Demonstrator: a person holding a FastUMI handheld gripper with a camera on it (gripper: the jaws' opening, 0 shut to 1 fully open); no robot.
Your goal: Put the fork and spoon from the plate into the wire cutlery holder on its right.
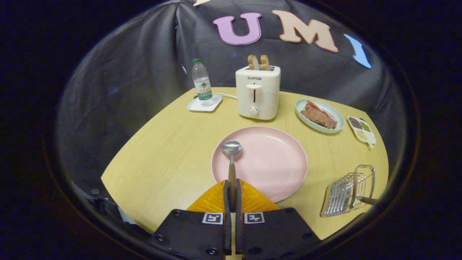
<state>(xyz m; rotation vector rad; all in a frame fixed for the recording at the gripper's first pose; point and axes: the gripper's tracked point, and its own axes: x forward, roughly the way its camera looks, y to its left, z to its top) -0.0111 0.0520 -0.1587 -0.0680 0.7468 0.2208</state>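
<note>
Place: a staged recording booth dressed as a dining corner.
Walls: black draped cloth (137,72) behind the table.
Surface: pale wooden tabletop (169,159) under the claw (232,196), whose fingers clamp a wooden-handled spoon (231,159).
Props beyond the fingers: white two-slot toaster (257,93) holding bread, clear plastic water bottle (201,82), teal oval dish of fake steak (319,116).

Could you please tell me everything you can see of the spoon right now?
The spoon has a shiny metal bowl and a brown, wood-looking handle. Its handle is clamped between the tool's two closed fingers, and the bowl points straight ahead over the near left part of the pink plate. Whether it touches the plate is unclear.
</note>
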